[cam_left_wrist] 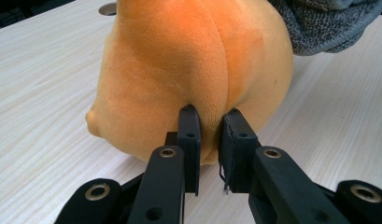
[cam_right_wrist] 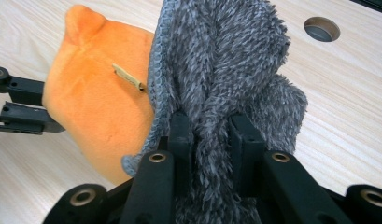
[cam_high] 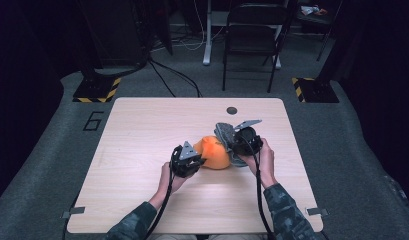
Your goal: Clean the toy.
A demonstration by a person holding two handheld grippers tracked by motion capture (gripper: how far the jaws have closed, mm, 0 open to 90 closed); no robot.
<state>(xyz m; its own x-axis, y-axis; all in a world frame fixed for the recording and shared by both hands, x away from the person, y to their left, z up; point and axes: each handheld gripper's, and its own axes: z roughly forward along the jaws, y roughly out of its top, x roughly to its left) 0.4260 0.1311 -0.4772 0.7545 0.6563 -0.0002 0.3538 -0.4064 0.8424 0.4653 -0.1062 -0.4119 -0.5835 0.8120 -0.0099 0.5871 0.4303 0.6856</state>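
An orange plush toy [cam_high: 214, 152] lies at the middle of the light wooden table [cam_high: 142, 130]. My left gripper [cam_high: 199, 159] comes at it from the left; in the left gripper view its jaws [cam_left_wrist: 211, 126] are shut on a fold of the orange plush toy [cam_left_wrist: 193, 60]. A grey fuzzy cloth [cam_high: 224, 132] drapes over the toy's right side. My right gripper [cam_high: 233, 145] is shut on this grey fuzzy cloth [cam_right_wrist: 226, 60], with the pile bunched between the jaws [cam_right_wrist: 211, 128]. A small tan tag [cam_right_wrist: 128, 77] sits on the orange plush toy [cam_right_wrist: 95, 98] beside the cloth's edge.
A round cable hole [cam_high: 232, 110] lies in the table behind the toy. A folding chair [cam_high: 252, 30] and two hazard-striped stand bases [cam_high: 97, 90] stand on the floor beyond the far edge.
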